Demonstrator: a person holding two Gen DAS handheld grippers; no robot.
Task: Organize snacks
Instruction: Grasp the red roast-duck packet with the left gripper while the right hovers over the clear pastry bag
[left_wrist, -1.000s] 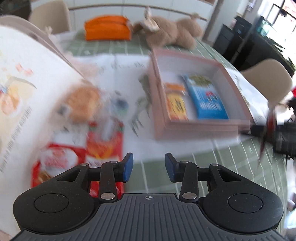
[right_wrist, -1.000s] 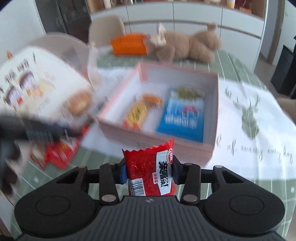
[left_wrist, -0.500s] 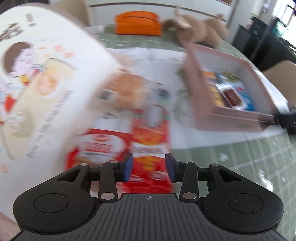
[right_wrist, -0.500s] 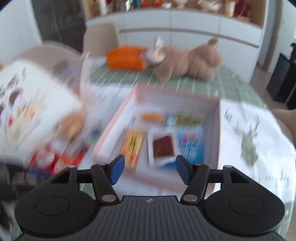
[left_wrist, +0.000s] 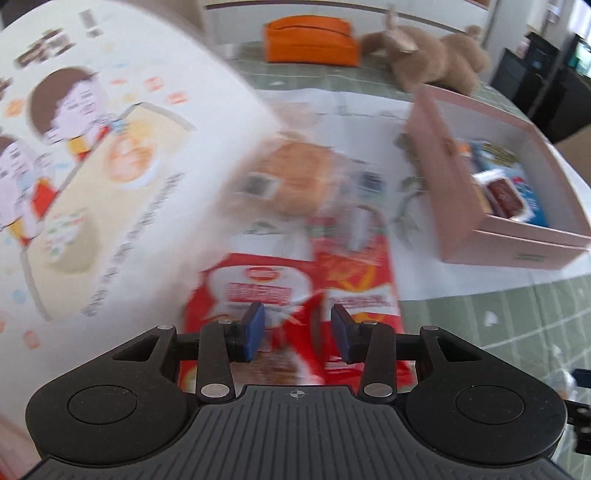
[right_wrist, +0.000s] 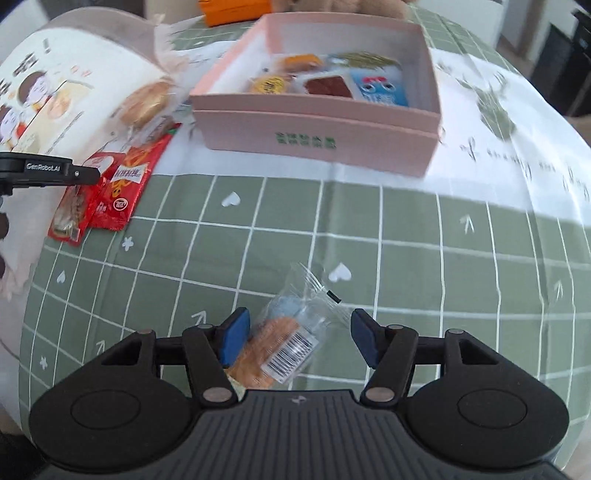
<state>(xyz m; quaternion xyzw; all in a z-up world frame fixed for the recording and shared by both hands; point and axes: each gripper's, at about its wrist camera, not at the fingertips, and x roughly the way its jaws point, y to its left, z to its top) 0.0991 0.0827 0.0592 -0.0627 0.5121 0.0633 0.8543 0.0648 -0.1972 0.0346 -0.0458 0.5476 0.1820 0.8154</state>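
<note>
Right gripper (right_wrist: 297, 338) spread, jaws just narrowed slightly, clear-wrapped snack (right_wrist: 286, 341) between pads on table (right_wrist: 406, 240) — not pinched. Lower squarely, close across wrapper middle. Left gripper (left_wrist: 295, 328) spread over red packets (left_wrist: 354, 280) — empty. Pink box (right_wrist: 317, 140) beyond.

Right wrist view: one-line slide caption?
Open right gripper straddles a clear-wrapped snack on the green checked tablecloth, pink box beyond.

"GenRobot.AI" reads in white on the left gripper's black finger (right_wrist: 48, 168), at nine o'clock in the right wrist view. The pink box's (right_wrist: 314, 125) green front lettering and the red packets' (right_wrist: 127, 173) print are too blurred to read.
</note>
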